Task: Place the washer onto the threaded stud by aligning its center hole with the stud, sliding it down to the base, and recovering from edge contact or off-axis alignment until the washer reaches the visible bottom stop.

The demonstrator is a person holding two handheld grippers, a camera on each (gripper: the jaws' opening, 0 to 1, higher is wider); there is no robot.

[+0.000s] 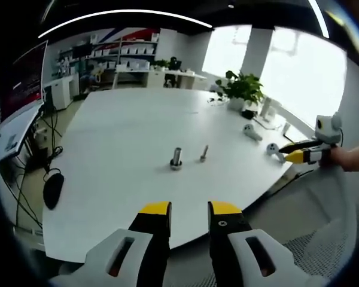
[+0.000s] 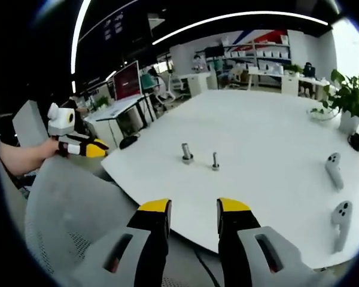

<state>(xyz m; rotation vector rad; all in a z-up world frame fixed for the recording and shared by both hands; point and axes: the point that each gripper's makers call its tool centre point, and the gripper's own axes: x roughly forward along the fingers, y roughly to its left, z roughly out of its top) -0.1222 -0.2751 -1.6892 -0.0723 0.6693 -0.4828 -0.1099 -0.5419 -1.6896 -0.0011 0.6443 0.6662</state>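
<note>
Two upright metal studs stand near the middle of the white table [image 1: 125, 137]. The thicker stud [image 1: 176, 158] [image 2: 186, 152] has a wider ring at its foot; I cannot tell whether that ring is a washer. Beside it stands the thinner stud [image 1: 203, 153] [image 2: 215, 160]. My left gripper [image 1: 189, 209] hangs off the table's near edge, open with nothing between its yellow-tipped fingers. My right gripper [image 2: 194, 206] is likewise open and empty, short of the table edge. Each gripper appears in the other's view, held by a hand: right gripper [image 1: 300, 152], left gripper [image 2: 79, 146].
White hand controllers [image 2: 334, 168] [image 1: 251, 132] lie toward one side of the table, near a potted plant [image 1: 242, 89]. A black mouse [image 1: 52, 188] and cables sit beside a desk with a monitor [image 1: 21, 84]. A grey mesh chair back [image 2: 66, 221] stands in front of the table.
</note>
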